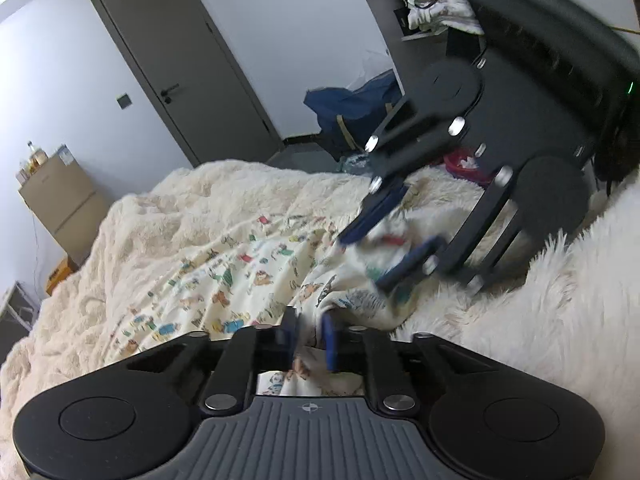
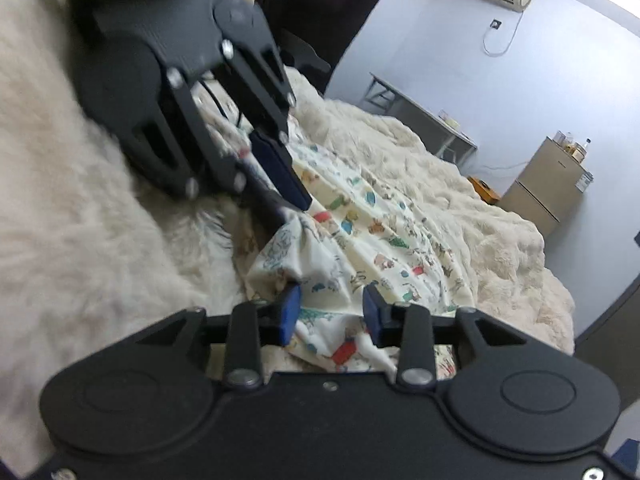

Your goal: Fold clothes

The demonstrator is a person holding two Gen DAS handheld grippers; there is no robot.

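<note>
Printed garment point(image 1: 240, 264), cream with small coloured animals, lies spread across the middle of the left wrist view on a shaggy cream blanket point(image 1: 132, 240); its near edge is bunched up at lower centre

Left gripper point(image 1: 310, 340): jaws pressed nearly together, pinching a fold of the garment's edge at bottom centre of its own view. In the right wrist view the same gripper sits upper left, tips buried in a gathered peak of cloth

Right gripper point(image 2: 331, 312): jaws spread partway at lower centre of its view, cloth humped up between the blue pads point(image 2: 290, 312); pads look just clear of the fabric, so no grip there as far as I can judge. Some motion blur, so contact is not certain

Risks, as judgement:
- only one corner is truly held; a lift now would drag the garment lopsided and twist the fold line
- right jaws closing on the hump may catch several layers, or blanket pile along with the cloth
- the two grippers are close together; closing in further risks them knocking
</note>
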